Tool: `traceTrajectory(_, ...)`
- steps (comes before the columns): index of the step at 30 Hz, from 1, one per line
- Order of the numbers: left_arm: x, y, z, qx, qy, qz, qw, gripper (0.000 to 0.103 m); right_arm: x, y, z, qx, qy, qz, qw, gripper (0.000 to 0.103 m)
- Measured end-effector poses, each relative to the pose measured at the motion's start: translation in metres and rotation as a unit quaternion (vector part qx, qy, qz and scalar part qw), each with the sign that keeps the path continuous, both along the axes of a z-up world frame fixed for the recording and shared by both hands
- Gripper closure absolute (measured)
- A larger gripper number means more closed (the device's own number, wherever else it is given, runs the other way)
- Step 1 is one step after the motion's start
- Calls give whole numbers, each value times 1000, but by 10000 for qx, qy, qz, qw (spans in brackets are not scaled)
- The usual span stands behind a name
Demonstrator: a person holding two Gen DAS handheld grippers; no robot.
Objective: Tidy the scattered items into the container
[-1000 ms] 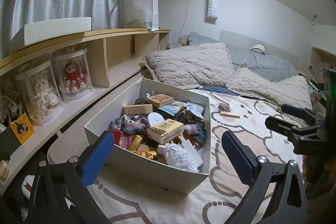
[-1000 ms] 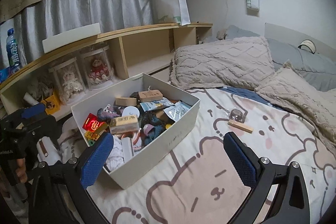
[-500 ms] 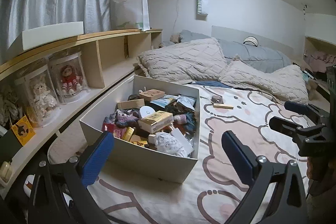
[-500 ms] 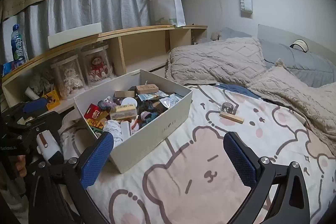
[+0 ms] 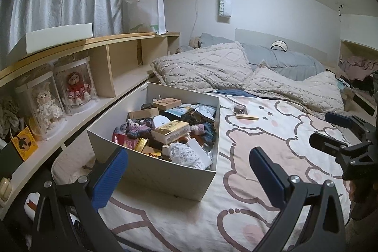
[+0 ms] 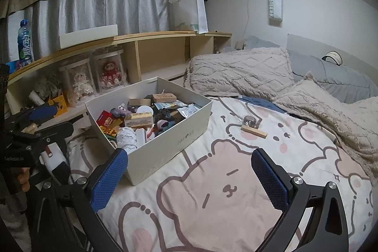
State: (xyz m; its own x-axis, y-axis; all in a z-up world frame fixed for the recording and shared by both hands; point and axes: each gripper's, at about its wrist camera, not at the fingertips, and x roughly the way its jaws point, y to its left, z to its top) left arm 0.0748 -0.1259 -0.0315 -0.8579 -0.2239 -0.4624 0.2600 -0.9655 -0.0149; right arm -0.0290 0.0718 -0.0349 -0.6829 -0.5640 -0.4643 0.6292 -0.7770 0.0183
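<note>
Two loose pieces: wooden block [image 6: 254, 132], round tape roll [image 6: 250, 121]

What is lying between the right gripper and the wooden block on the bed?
Only bare bear-print bedsheet lies between the open right gripper and the wooden block; the right wrist view shows it.

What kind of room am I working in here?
A bedroom, most likely: you're working over a bed with a cartoon-bear sheet, pillows at its head, and a bedside shelf holding boxed dolls.

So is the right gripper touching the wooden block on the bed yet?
Apart. The right wrist view shows bare bedsheet between the open right gripper and the wooden block.
</note>
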Motion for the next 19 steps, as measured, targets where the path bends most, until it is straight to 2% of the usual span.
traceTrajectory(19,1,3,-2,10,-8,-38,10000,0,4,1,-1,33,-14,-12,10000,0)
